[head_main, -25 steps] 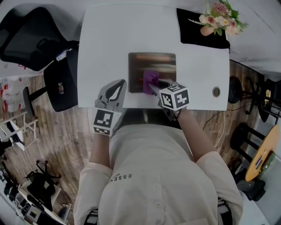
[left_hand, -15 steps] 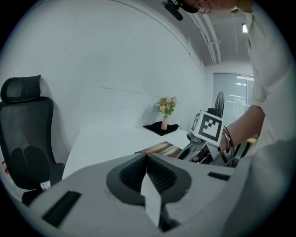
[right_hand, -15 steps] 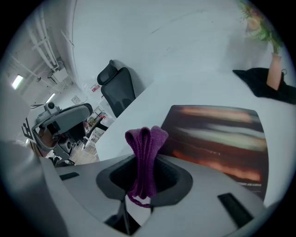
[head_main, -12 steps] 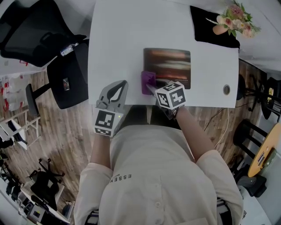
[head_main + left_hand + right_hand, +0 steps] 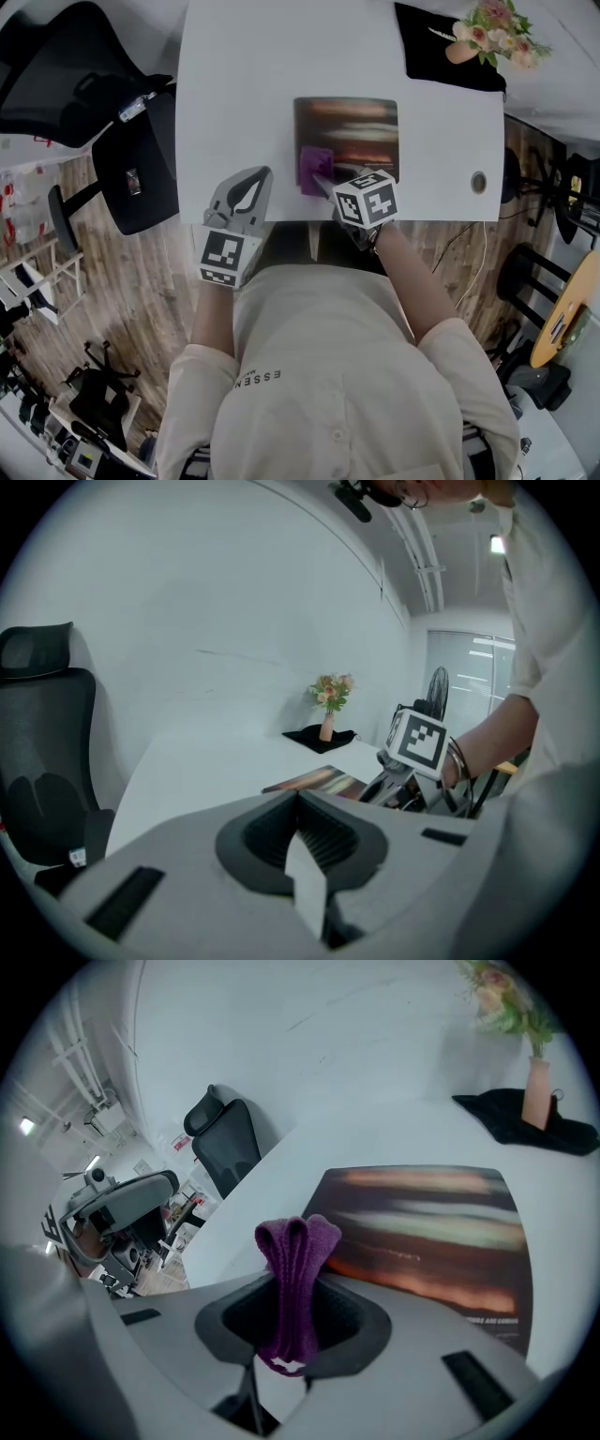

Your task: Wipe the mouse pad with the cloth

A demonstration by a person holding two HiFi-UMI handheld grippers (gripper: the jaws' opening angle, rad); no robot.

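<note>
The mouse pad (image 5: 356,127), dark with blurred orange streaks, lies on the white table (image 5: 244,84) near its front edge. My right gripper (image 5: 325,184) is shut on a folded purple cloth (image 5: 313,166), which rests on the pad's front left corner. In the right gripper view the cloth (image 5: 296,1269) stands up between the jaws, with the pad (image 5: 427,1227) spread out behind it. My left gripper (image 5: 254,176) is shut with nothing in it and hovers over the table's front edge, left of the pad. The left gripper view shows the pad (image 5: 314,781) and the right gripper's marker cube (image 5: 417,742).
A vase of flowers (image 5: 489,31) stands on a black cloth (image 5: 436,52) at the table's back right corner. A round cable hole (image 5: 479,181) sits right of the pad. A black office chair (image 5: 66,84) stands to the left of the table.
The right gripper has dragged the purple cloth leftwards across the pad, from near the front middle to the left front corner. The left gripper has stayed in place.
</note>
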